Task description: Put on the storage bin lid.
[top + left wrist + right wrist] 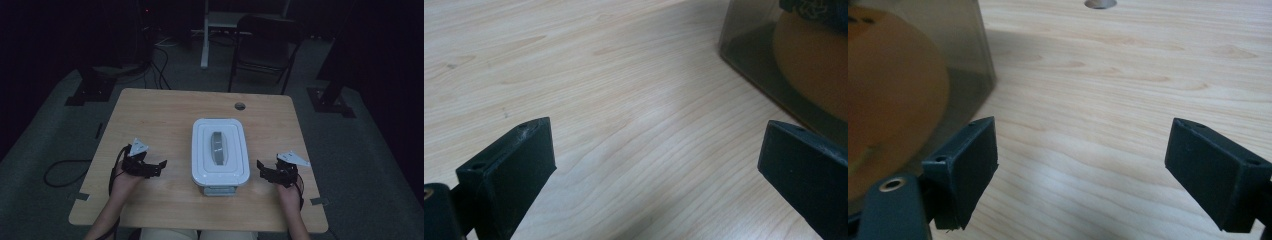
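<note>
I see a pale wood table (160, 115) with smooth matt grain, a glossy white plastic lid (220, 151) on a clear smoky plastic box (960, 60) at its centre, and matt black jaws on my grippers.

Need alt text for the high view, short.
A lidded white storage box with a grey handle sits mid-way on a wooden table, flanked by a person's two open grippers, the left gripper and right gripper, each apart from it. A folding chair stands behind in a dark room.
</note>
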